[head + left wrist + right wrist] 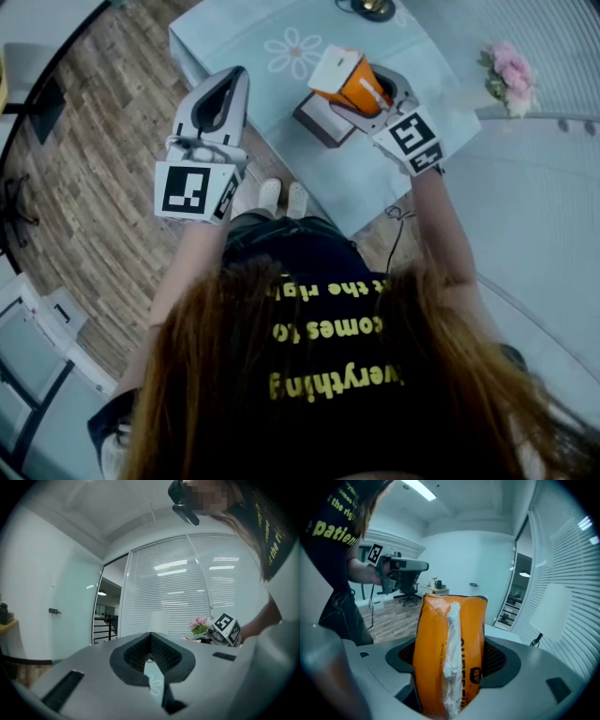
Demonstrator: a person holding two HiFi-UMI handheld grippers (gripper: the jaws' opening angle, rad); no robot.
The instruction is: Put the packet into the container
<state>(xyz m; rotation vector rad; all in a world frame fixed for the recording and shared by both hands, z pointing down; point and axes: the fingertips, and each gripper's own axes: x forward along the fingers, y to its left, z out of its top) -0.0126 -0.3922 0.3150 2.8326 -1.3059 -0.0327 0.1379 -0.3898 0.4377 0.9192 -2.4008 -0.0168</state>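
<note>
My right gripper (373, 92) is shut on an orange packet (345, 77), held up above the table. In the right gripper view the packet (446, 653) stands upright between the jaws, its white seam facing the camera. Just below and left of it, a dark brown container (317, 124) sits on the table, partly hidden by the packet. My left gripper (239, 75) is raised to the left of the container, shut with nothing in it. Its marker cube faces the head camera.
The table (234, 42) has a pale blue cloth with a white flower print. A lamp base (375, 7) stands at its far edge, and pink flowers (511, 67) are at the right. Wooden floor lies to the left, and the person's feet are near the table's edge.
</note>
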